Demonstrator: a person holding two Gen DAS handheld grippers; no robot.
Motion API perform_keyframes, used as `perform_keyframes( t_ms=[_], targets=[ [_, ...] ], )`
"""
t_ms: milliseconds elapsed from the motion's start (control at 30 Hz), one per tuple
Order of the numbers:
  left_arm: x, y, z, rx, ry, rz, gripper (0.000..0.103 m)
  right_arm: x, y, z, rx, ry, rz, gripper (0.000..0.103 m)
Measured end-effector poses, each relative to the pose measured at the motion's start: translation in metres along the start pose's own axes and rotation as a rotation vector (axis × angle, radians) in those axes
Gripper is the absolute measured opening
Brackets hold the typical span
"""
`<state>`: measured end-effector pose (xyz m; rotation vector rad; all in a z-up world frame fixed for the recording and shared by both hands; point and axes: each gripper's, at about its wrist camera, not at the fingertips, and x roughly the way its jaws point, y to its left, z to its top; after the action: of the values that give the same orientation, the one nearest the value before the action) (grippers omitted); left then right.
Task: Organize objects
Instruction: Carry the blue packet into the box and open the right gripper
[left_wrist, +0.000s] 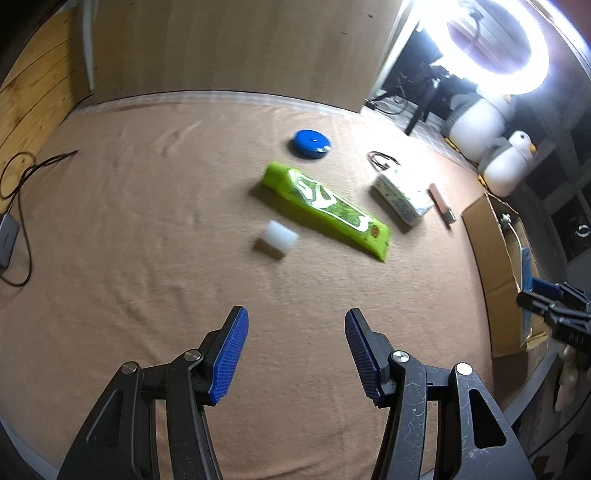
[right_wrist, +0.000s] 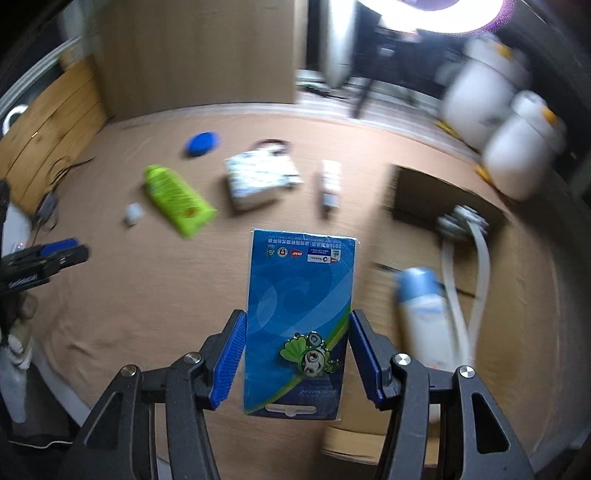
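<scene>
Right hand-held gripper (right_wrist: 295, 354) pinching blue card (right_wrist: 299, 317), unseen leftward; left hand-held gripper (left_wrist: 295, 354) spread.

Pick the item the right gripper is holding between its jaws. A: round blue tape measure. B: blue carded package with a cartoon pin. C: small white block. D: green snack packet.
B: in the right wrist view the blue carded package with a cartoon pin sits clamped between the right gripper jaws, above the tan cloth.

1. We saw a tan cloth (left_wrist: 147, 240) covering the tabletop.
2. Behind its far edge stood a plain brown panel (left_wrist: 236, 48) and, at the left, wooden planks (left_wrist: 33, 107).
3. A ring light (left_wrist: 495, 40) glared at the far right corner.
</scene>
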<state>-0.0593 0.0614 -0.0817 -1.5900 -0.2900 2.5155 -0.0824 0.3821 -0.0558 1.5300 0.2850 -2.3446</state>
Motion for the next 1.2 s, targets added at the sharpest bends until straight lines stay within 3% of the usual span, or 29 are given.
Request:
perform_keyframes(
  t_ms=[233,433,667,867,1200],
  targets=[
    [0.007,-0.023,0.004,0.048,0.011,-0.014,0.058,-0.005,-0.06,-0.017,0.114,0.01,-0.069,0.052],
    [0.009,-0.036,0.006,0.075,0.013,-0.018,0.058,-0.003,-0.087,-0.025,0.171,0.022,-0.071,0.052],
    [0.012,-0.045,0.008,0.092,0.018,-0.016,0.058,0.0,-0.087,-0.026,0.154,0.027,-0.056,0.052],
    [0.017,-0.052,0.014,0.112,0.016,-0.009,0.058,-0.001,-0.088,-0.023,0.157,0.02,-0.072,0.061],
    [0.033,-0.075,0.064,0.161,-0.003,-0.008,0.058,-0.02,-0.077,-0.011,0.189,-0.04,-0.009,0.061]
  ],
)
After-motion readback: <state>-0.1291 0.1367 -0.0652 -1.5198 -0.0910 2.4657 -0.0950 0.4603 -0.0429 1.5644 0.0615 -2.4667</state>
